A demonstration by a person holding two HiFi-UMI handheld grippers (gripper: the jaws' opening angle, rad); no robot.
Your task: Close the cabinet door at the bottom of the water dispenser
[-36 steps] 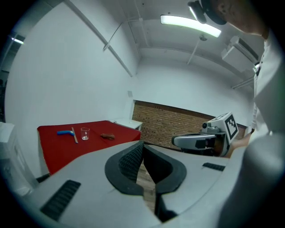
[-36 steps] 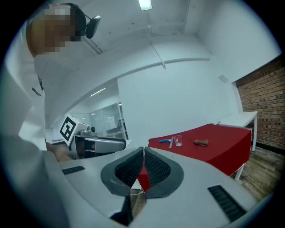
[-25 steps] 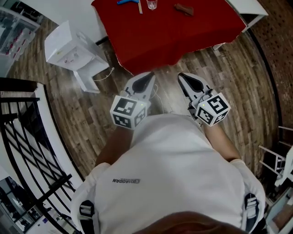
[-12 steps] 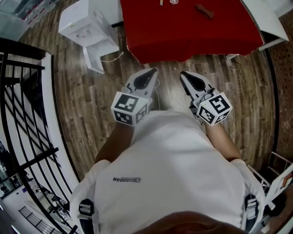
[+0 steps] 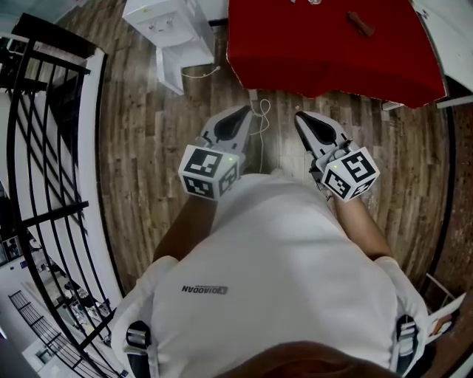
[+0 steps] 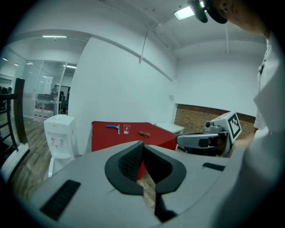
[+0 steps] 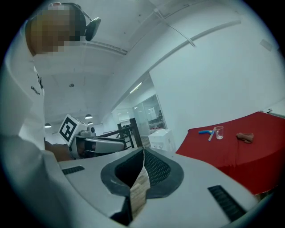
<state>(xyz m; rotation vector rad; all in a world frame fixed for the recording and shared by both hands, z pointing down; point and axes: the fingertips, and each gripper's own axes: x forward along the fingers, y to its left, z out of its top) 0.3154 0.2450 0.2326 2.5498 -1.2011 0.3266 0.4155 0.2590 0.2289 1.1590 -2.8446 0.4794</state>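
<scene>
Both left tongs (image 5: 243, 113) and right tongs (image 5: 300, 118) are closed, empty. White plastic water dispenser (image 5: 164, 21) stands well apart.

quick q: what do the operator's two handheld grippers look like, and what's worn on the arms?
The left gripper and right gripper are matching light grey tapered shells with dark inner faces. Their pads are black and finely textured. Each carries a white cube with black square markers and a small green light. The person wears a white short-sleeved top with small dark lettering.
</scene>
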